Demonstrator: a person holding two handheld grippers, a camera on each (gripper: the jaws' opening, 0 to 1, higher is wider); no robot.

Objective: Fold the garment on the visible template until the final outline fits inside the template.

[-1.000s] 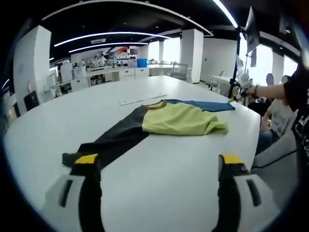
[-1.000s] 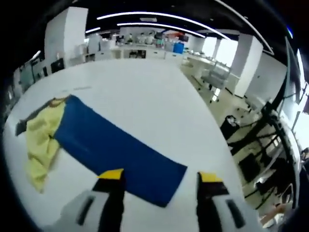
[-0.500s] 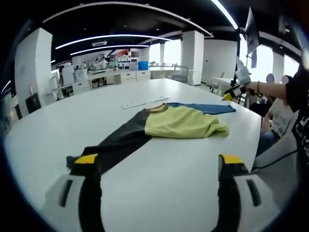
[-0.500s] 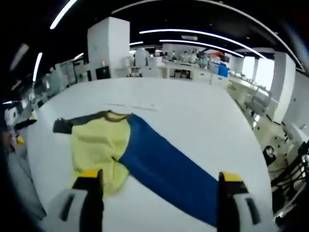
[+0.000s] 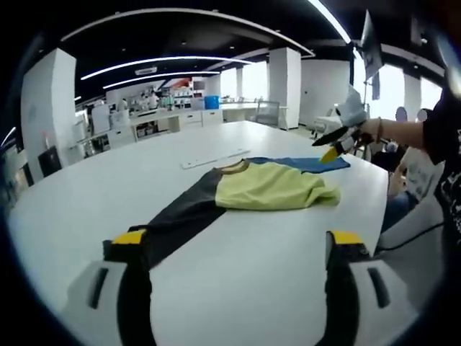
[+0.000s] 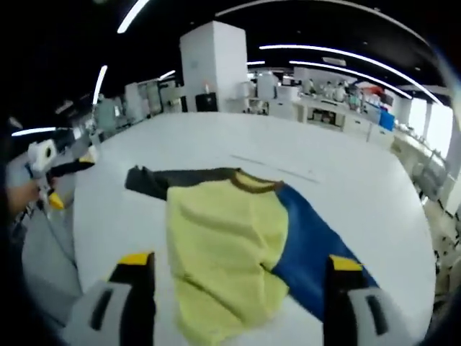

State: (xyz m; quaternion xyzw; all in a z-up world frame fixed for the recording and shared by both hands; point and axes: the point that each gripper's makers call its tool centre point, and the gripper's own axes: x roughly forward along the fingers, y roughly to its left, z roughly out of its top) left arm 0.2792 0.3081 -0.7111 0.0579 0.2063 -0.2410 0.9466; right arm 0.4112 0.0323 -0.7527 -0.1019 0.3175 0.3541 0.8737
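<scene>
The garment lies flat on the white table (image 5: 79,187): a yellow body (image 5: 272,187), a black sleeve (image 5: 176,216) toward me and a blue sleeve (image 5: 311,164) at the far side. My left gripper (image 5: 238,239) is open, its left jaw tip by the black sleeve's cuff. The right gripper (image 5: 337,141) hangs in a hand over the blue sleeve's end. In the right gripper view the yellow body (image 6: 223,249), black sleeve (image 6: 162,180) and blue sleeve (image 6: 320,245) lie before my open right gripper (image 6: 240,263), which holds nothing. The left gripper (image 6: 50,173) shows at the left edge.
A thin pale strip (image 5: 215,155) lies on the table beyond the collar, seen as a faint line (image 6: 277,167) in the right gripper view. People sit past the table's edge (image 5: 403,180). Desks and pillars stand far behind.
The right gripper has swung from the blue sleeve's end to face the yellow body, and has risen above the sleeve end. My left gripper has edged toward the black cuff.
</scene>
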